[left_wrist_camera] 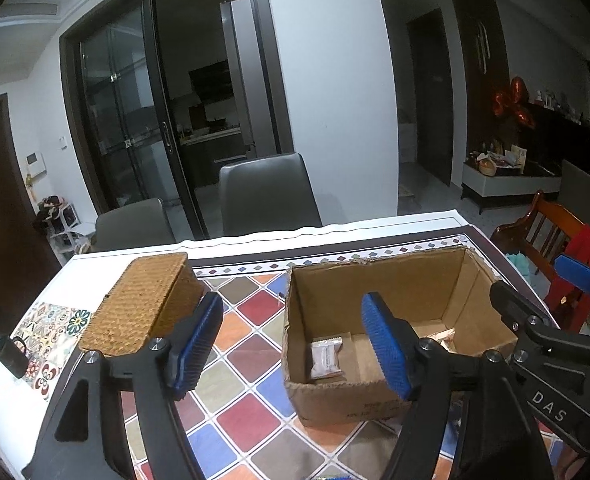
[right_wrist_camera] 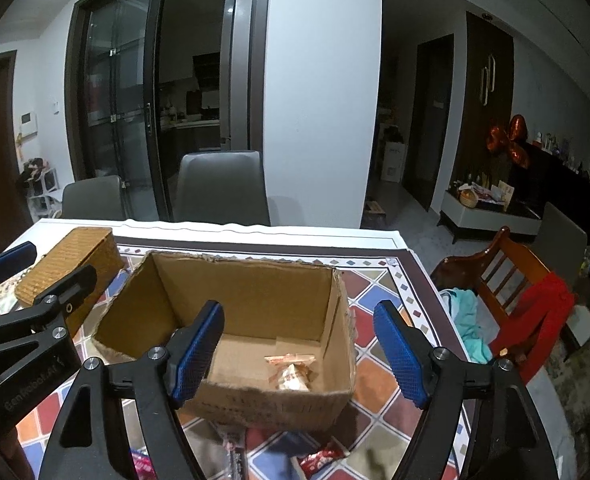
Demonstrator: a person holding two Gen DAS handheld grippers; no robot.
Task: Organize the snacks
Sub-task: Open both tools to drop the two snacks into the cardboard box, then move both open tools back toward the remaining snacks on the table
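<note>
Open right claw [right_wrist_camera: 299,354] over cardboard box [right_wrist_camera: 255,280], snack [right_wrist_camera: 291,372] inside

Bench [left_wrist_camera: 231,245] under a colourful diamond-tiled cloth [left_wrist_camera: 251,332], open cardboard box [left_wrist_camera: 335,396] at centre, woven lidded basket [left_wrist_camera: 143,300] left, dark cup [left_wrist_camera: 11,356] at left edge

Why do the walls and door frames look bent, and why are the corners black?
Left wrist view: a fisheye lens bows the door frame and table edge; dark vignette fills the corners. Right wrist view: same bending on the white pillar; the cardboard box is sharp, but the snack packets at the bottom edge blur.
</note>
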